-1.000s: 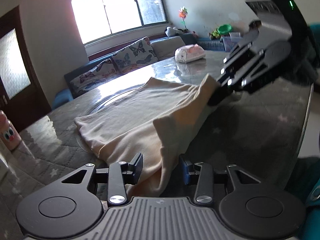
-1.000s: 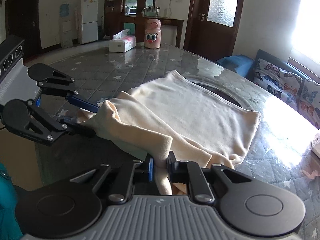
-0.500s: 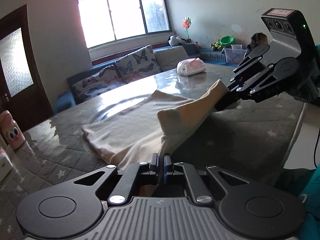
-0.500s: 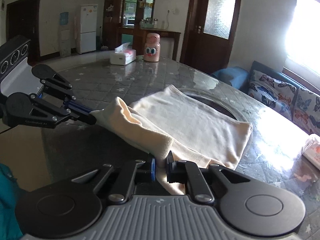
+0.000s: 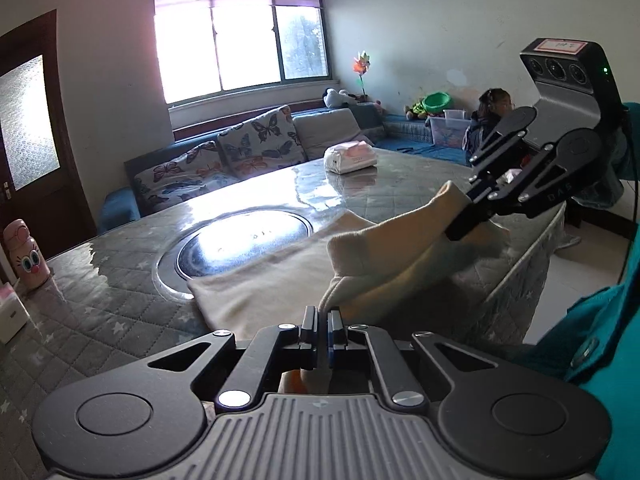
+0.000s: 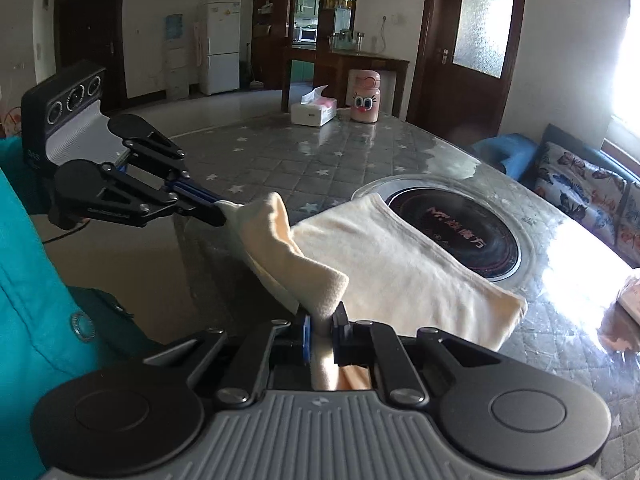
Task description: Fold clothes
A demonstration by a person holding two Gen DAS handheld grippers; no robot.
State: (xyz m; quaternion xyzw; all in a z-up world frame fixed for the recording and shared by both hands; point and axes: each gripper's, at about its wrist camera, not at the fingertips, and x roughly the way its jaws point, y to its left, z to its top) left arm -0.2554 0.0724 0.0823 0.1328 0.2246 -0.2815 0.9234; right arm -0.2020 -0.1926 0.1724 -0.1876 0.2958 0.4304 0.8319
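At the left, the left gripper point(image 5: 323, 322) is clenched on 1 corner of the cream garment point(image 5: 276, 276), its 2 fingers pressed together with the fabric rising out from between them. In the right wrist view the same gripper point(image 6: 219, 213) reaches in from the left and pinches the cloth's raised end above the near table edge. From that corner the lifted edge runs as a sagging band across to the right gripper point(image 5: 456, 232), which is likewise clamped on the other corner; in its own view the cloth point(image 6: 384, 264) stands up bunched between the right gripper point(image 6: 323, 322) fingers. The rest of the garment lies flat on the grey quilted table point(image 6: 280, 160), its far edge overlapping the round hotplate point(image 6: 456, 232) set into the tabletop. Further back stand a tissue box point(image 6: 314, 109) and a pink bottle point(image 6: 365, 96), side by side, well apart from the garment.
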